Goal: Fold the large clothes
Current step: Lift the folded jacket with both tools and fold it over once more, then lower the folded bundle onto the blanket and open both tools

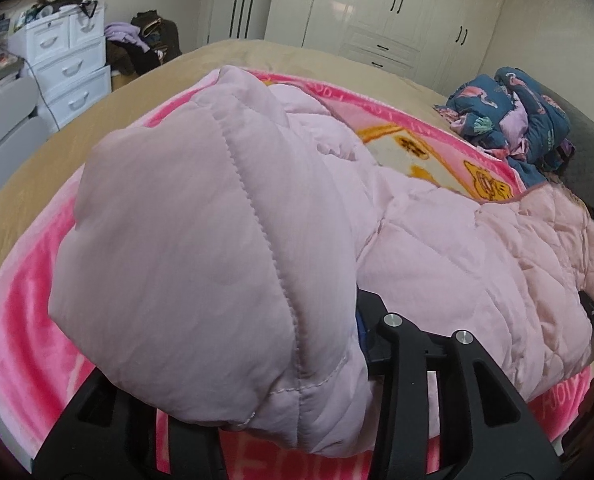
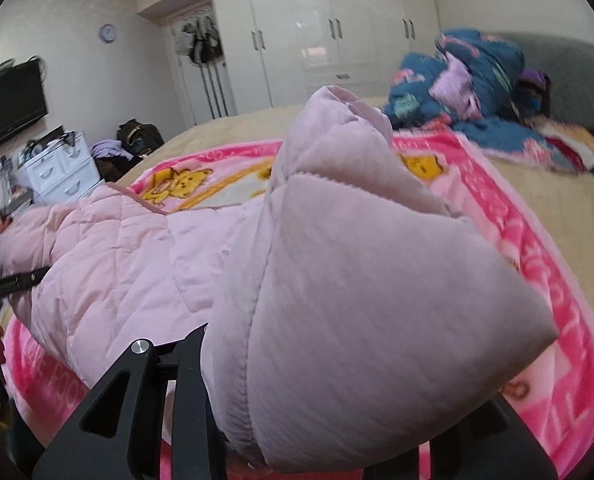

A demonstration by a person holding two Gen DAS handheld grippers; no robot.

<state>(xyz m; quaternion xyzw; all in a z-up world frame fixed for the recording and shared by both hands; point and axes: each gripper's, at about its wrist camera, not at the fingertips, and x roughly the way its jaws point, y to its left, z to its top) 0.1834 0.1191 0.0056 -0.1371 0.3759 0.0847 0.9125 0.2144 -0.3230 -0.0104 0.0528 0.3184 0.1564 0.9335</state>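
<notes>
White glossy wardrobe (image 2: 337, 36), white drawer unit (image 1: 69, 68), wall-mounted TV (image 2: 9, 104), pale walls.

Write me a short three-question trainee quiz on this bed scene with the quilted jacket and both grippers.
1. True or false: the pale pink quilted padded jacket lies on a bright pink plush blanket with yellow cartoon bears.
2. Multiple choice: what drapes over the left gripper and the right gripper? A) a fold of the jacket B) a towel C) nothing
3. Short answer: what lies heaped near the grey padded headboard?

Key:
1. True.
2. A; the fabric hides the jaws, so the grip itself cannot be seen.
3. A crumpled dark blue patterned garment.
</notes>
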